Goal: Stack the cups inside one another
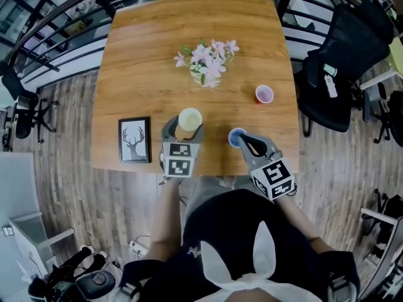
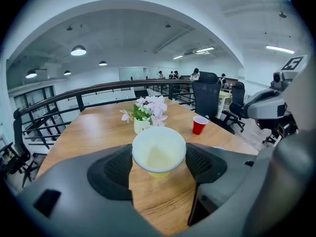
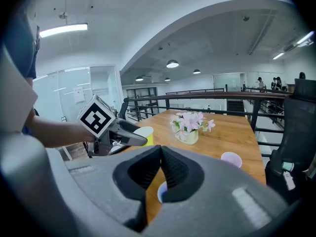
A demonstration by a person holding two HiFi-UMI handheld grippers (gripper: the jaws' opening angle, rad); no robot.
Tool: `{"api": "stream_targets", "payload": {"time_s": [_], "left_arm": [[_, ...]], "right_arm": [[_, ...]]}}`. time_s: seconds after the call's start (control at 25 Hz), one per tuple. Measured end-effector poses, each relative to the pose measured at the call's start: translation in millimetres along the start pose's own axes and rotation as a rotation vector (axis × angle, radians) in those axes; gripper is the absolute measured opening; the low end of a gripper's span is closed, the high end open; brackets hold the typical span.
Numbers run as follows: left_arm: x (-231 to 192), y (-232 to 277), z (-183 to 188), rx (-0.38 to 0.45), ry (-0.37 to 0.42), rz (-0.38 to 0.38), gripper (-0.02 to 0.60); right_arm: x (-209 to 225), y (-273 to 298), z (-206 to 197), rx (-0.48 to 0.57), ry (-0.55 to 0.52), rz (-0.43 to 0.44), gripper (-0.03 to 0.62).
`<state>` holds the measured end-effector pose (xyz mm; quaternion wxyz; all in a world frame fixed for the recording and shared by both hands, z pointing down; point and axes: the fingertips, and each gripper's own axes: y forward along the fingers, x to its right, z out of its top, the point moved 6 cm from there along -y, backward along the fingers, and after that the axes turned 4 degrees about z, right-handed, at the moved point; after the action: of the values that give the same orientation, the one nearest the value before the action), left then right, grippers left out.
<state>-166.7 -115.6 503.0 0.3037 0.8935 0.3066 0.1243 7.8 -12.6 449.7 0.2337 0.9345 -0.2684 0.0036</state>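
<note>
- left gripper (image 1: 186,133): jaws closed on the yellow cup (image 2: 159,152), one pad on each side of its wall. cup upright, mouth up, empty inside.
- yellow cup sits above the table (image 1: 145,55) close to the near edge, approx. mid-width.
- right gripper (image 3: 160,169): jaws pressed together, no gap btw pads.
- blue cup (image 1: 235,137): right at the right gripper's tips, by the near edge, right of the yellow cup. only part of its rim shows below the closed jaws, so can't tell if the rim is pinched or just under them.
- red cup (image 1: 264,94): upright, alone, near the right edge, well apart from both grippers.
- vase w/ pink flowers (image 1: 206,65): approx. centre of table, beyond the yellow cup.
- framed deer pic (image 1: 134,139): lies flat by the near left corner, just left of the left gripper.
- black office chair (image 1: 346,55): on the floor past the right edge.
</note>
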Motion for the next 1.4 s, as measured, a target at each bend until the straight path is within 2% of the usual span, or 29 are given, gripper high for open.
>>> {"api": "stream_targets", "payload": {"time_s": [0.68,1.4], "left_arm": [[23,-6,35,0.082,0.023,0.047,0.351],[66,7,61,0.079,0.064,-0.009,0.351]], "right_arm": [[34,-29,-3,0.013,-0.023,0.022,-0.002],[65,-57,-15,0.03,0.008,-0.02,-0.002]]}}
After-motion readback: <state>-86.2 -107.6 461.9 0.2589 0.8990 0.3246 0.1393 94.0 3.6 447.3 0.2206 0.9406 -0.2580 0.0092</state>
